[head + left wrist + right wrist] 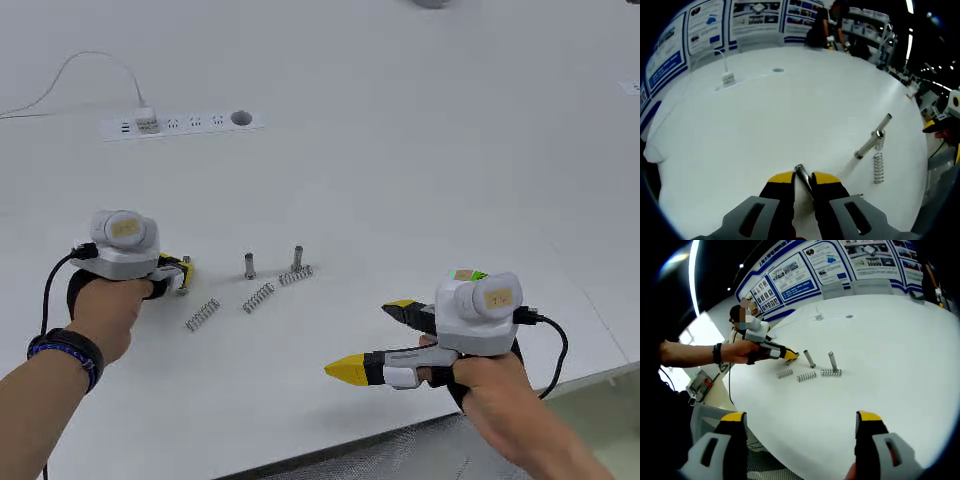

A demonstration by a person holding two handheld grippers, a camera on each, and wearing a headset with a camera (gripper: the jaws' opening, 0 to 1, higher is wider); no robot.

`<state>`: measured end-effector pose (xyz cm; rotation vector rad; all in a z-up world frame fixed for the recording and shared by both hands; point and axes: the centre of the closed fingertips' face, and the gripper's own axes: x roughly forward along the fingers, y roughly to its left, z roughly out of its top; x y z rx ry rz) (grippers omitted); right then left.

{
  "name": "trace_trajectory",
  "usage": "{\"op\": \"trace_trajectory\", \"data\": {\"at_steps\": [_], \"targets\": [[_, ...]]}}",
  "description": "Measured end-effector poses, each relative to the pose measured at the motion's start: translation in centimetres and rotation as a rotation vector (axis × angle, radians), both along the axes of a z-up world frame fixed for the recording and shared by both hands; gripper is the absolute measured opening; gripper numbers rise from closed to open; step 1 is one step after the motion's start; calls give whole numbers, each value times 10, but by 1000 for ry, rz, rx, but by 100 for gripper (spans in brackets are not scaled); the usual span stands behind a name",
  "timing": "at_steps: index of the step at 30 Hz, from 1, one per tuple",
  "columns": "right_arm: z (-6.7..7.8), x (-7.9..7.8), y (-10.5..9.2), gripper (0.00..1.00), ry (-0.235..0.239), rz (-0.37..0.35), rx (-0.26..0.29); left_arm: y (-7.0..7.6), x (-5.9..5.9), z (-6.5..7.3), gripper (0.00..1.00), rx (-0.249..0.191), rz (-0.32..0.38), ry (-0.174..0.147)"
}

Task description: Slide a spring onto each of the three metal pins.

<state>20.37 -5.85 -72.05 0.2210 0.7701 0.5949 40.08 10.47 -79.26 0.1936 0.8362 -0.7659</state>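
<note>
Open tabletop (400,180) surrounds the central cluster — two upright pins (249,265), three springs (258,297) lying beside them.

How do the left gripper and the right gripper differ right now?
The left gripper is shut on a metal pin; the right gripper is wide open and empty. The left gripper sits close to the springs; the right gripper is farther from them. Both have yellow tips.
</note>
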Motion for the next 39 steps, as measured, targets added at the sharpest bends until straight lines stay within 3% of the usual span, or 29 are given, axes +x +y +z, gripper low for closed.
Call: {"op": "trace_trajectory", "data": {"at_steps": [8, 13, 23, 26, 36, 39], "targets": [[1, 2, -3, 90, -1, -6, -2, -7, 4, -2, 13, 30, -12, -39], [2, 2, -5, 90, -5, -10, -1, -8, 1, -3, 9, 51, -63, -58], [-1, 2, -6, 90, 1, -9, 0, -13, 2, -5, 14, 105, -141, -104], [0, 4, -6, 90, -1, -15, 4, -17, -2, -4, 17, 157, -242, -153], [3, 5, -8, 90, -5, -23, 5, -15, -7, -2, 12, 168, -274, -135], [1, 3, -7, 90, -3, -19, 3, -14, -8, -1, 9, 198, -319, -139]]}}
